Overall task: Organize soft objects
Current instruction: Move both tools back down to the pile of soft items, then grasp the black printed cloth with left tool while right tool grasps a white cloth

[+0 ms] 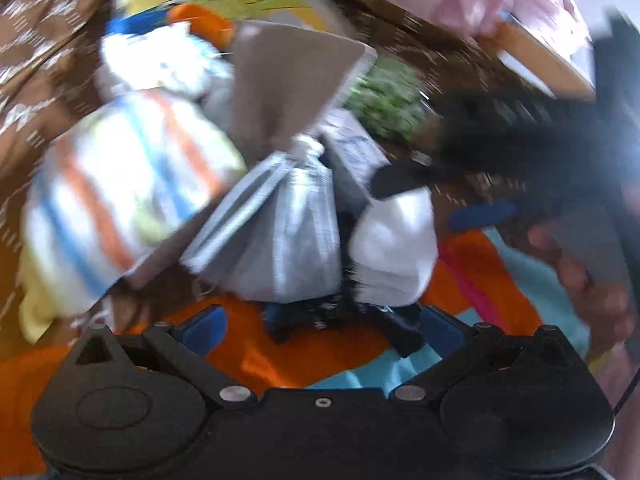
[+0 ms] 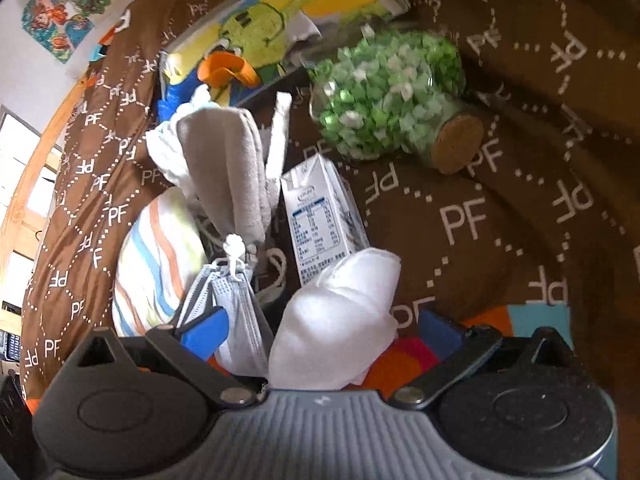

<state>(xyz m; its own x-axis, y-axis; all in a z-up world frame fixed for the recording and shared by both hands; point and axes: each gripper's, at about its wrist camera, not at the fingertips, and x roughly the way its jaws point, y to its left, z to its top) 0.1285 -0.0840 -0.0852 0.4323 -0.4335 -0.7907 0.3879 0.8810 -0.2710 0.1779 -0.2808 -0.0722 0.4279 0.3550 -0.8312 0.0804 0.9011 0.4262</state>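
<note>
A pile of soft things lies on a brown patterned bedspread (image 2: 480,216). It holds a striped cloth bundle (image 2: 160,256) (image 1: 120,196), a grey cloth (image 2: 228,172) (image 1: 288,80), a pale blue face mask (image 2: 236,312) (image 1: 280,236) and a white pad (image 2: 340,320) (image 1: 392,248). My right gripper (image 2: 320,328) is open, its blue fingers (image 2: 208,332) on either side of the mask and the white pad. My left gripper (image 1: 320,324) is open just in front of the same pile. The left wrist view is blurred. The right gripper (image 1: 460,196) shows there above the white pad.
A milk carton (image 2: 320,216) stands behind the pad. A jar of green and white pieces with a cork (image 2: 392,96) lies on its side beyond it. An orange scoop (image 2: 228,70) rests on a picture book (image 2: 280,12). An orange and blue mat (image 1: 280,360) lies under the grippers.
</note>
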